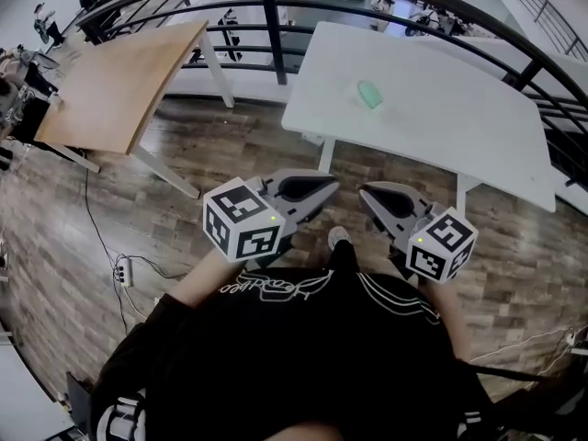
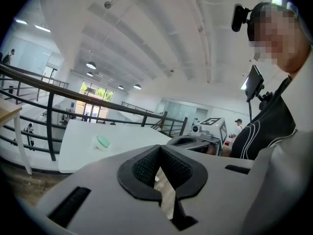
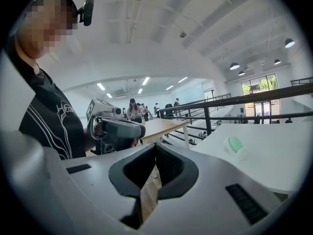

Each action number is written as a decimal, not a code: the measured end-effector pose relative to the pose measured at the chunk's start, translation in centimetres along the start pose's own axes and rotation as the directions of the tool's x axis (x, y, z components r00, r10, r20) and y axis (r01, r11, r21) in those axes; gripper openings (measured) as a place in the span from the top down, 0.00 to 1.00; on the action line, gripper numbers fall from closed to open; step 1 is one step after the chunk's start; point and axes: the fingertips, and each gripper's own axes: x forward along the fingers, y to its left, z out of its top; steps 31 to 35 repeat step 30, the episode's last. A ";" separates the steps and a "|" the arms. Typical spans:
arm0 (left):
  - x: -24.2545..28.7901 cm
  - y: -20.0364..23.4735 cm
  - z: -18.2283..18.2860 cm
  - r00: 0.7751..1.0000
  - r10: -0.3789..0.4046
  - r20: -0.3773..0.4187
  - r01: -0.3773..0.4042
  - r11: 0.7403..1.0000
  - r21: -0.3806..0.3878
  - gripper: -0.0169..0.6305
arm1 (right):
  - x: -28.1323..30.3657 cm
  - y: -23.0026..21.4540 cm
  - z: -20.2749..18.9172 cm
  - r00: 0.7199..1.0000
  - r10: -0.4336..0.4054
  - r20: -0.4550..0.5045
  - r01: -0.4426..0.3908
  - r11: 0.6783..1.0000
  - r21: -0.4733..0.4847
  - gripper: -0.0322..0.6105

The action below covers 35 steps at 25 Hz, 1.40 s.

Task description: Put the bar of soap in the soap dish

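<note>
Both fingers of the left gripper [image 1: 329,187] touch, also those of the right gripper [image 1: 367,194]; neither holds anything. Green soap [image 1: 369,93] lies on a dish [image 3: 240,152] on the white table [image 1: 441,127], far ahead of the fingertips. Only the head view shows a shoe [image 1: 338,238] below the fingers.

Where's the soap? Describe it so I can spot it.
Find the white table, right of the wooden table. Near its middle sits the bar of soap, a small pale-green oval, the only coloured thing on that white top.
</note>
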 end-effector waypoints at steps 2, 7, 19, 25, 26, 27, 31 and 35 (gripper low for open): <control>0.1 -0.4 -0.1 1.000 -0.011 -0.007 0.011 1.000 0.011 0.96 | -0.3 0.1 -0.2 1.000 -0.004 -0.001 0.004 1.000 0.003 0.93; 0.3 -0.7 0.1 1.000 -0.021 -0.006 0.021 0.999 0.027 0.96 | -0.7 0.0 -0.1 1.000 -0.018 -0.003 0.018 1.000 -0.010 0.93; -0.1 -0.8 0.3 1.000 -0.008 0.009 0.008 0.999 0.047 0.96 | -0.4 -0.3 0.2 1.000 -0.012 0.020 0.012 1.000 -0.007 0.93; -0.5 0.0 0.1 1.000 0.009 0.005 -0.009 1.000 0.029 0.96 | 0.5 -0.1 -0.2 1.000 0.007 0.012 -0.007 1.000 0.003 0.93; -0.4 0.1 0.1 1.000 0.010 0.005 -0.011 1.000 0.027 0.96 | 0.5 -0.2 -0.1 1.000 0.010 0.011 -0.010 1.000 0.001 0.93; -0.3 0.1 0.1 1.000 0.011 0.007 -0.011 1.000 0.025 0.96 | 0.5 -0.2 -0.1 1.000 0.011 0.009 -0.011 1.000 0.000 0.93; 0.1 -0.2 0.3 1.000 0.011 0.013 -0.011 1.000 0.021 0.96 | 0.1 -0.7 -0.1 1.000 0.005 0.007 -0.005 1.000 0.000 0.93; 0.1 -0.2 0.3 1.000 0.011 0.013 -0.011 1.000 0.021 0.96 | 0.1 -0.7 -0.1 1.000 0.005 0.007 -0.005 1.000 0.000 0.93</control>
